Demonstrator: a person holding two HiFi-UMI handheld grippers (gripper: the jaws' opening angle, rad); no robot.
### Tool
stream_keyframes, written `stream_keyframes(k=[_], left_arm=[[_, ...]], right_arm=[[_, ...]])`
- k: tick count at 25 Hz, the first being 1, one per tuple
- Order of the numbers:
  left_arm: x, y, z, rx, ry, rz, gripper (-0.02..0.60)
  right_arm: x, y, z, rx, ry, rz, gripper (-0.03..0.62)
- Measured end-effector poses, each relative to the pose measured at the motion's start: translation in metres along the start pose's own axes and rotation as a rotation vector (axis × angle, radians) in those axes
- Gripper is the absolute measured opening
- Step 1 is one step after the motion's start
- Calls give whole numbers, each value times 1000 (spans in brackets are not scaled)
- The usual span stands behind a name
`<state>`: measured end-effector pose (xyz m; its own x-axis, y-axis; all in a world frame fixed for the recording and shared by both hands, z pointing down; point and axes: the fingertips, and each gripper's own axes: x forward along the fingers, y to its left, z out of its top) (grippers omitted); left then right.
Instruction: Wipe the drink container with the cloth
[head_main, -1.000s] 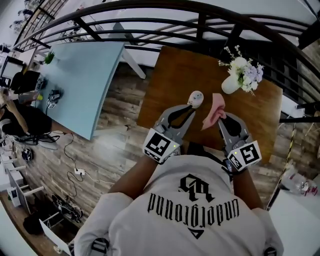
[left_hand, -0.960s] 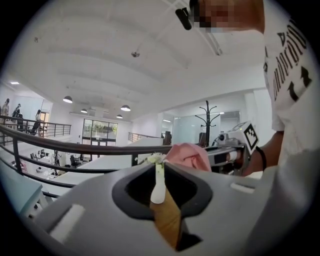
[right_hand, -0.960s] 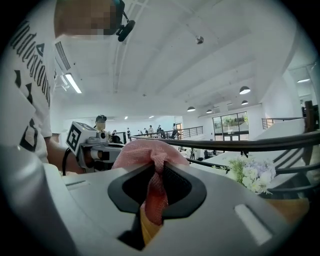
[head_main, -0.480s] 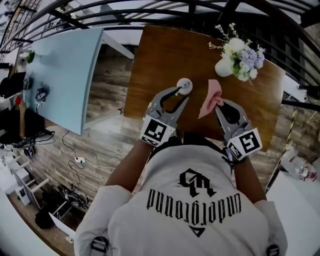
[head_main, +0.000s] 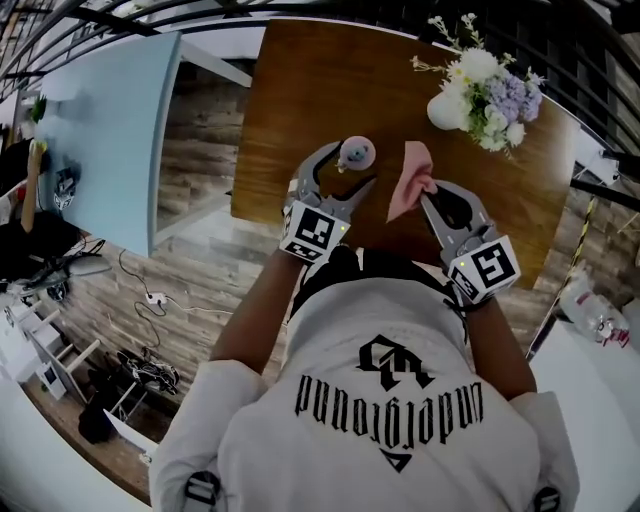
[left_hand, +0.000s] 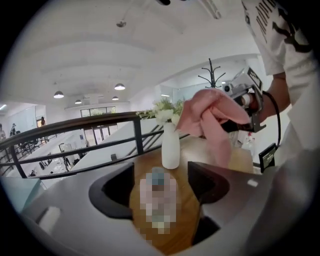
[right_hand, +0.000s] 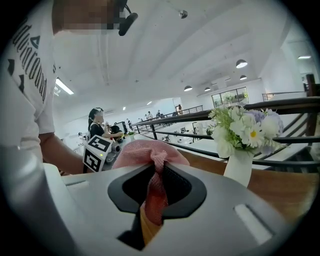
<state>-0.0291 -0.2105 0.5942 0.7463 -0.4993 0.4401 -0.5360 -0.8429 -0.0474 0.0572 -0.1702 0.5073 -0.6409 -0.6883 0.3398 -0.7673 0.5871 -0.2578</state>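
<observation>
The small drink container (head_main: 356, 153) stands upright on the brown wooden table (head_main: 300, 90). My left gripper (head_main: 350, 168) is around it with its jaws opening, and the pads stand clear of it on both sides. In the left gripper view the container (left_hand: 157, 197) sits in the gap between the spread jaws. Just right of the container hangs the pink cloth (head_main: 410, 180), bunched in my shut right gripper (head_main: 430, 190). In the right gripper view the cloth (right_hand: 156, 175) is pinched between the jaws.
A white vase of flowers (head_main: 447, 108) stands at the table's far right, behind the cloth. The table's near edge runs just under both grippers. A dark railing (left_hand: 75, 135) borders the far side. A pale blue table (head_main: 110, 130) stands to the left across a gap of floor.
My left gripper's jaws have spread apart and let go of the drink container, which now stands free between them. The right gripper still holds the cloth.
</observation>
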Motion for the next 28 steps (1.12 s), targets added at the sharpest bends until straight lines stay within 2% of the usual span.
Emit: stream_keyframes(k=[3, 10, 18, 28], left_arm=[[13, 3, -26, -33, 54, 2, 393], [35, 3, -51, -37, 81, 0, 403], [47, 10, -58, -23, 67, 36, 388], [44, 10, -53, -11, 53, 35, 385]], right_arm=[[5, -5, -10, 11, 20, 7, 46], [12, -17, -23, 22, 49, 16, 46], [14, -20, -31, 25, 71, 23, 46], [10, -12, -36, 13, 82, 20, 46]])
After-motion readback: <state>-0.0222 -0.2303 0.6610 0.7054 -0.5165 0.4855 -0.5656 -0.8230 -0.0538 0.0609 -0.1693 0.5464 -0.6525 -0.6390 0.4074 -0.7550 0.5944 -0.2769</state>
